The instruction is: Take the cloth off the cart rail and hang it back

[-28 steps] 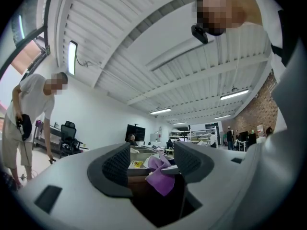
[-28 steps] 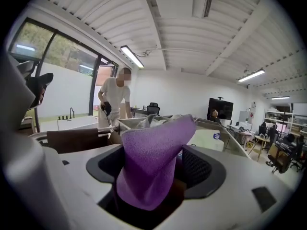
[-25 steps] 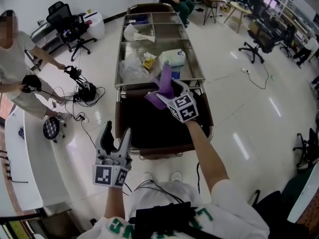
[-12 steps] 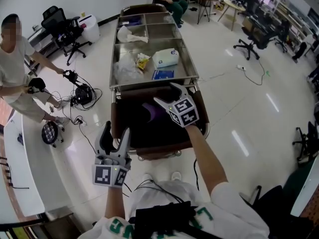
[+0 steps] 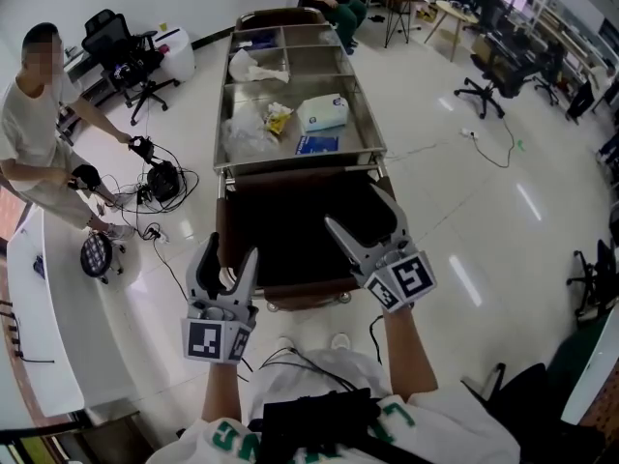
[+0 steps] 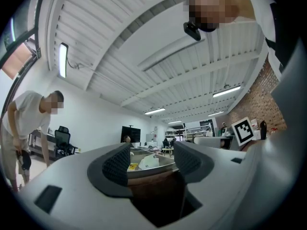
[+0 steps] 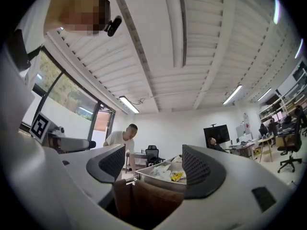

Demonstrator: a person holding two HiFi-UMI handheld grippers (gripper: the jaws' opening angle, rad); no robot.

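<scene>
White floor, steel cart point(image 5: 300, 167); left gripper point(image 5: 230, 249) and right gripper point(image 5: 356, 204) jaws spread, empty.

Shells of left gripper point(image 5: 228, 251) and right gripper point(image 5: 352, 206): pale grey, moulded. Dark ribbed pads point(image 6: 117, 164). Each carries a white cube point(image 5: 215, 340) with black square markers. Wearer: white short-sleeved shirt point(image 5: 455, 423), green lettering; black chest pack point(image 5: 319, 428); thin dark cable point(image 5: 290, 361).

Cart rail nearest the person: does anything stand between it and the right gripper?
Nothing visible. The right gripper, jaws apart and empty, hangs over the dark bag just beyond the near rail. No cloth shows in any view.
</scene>
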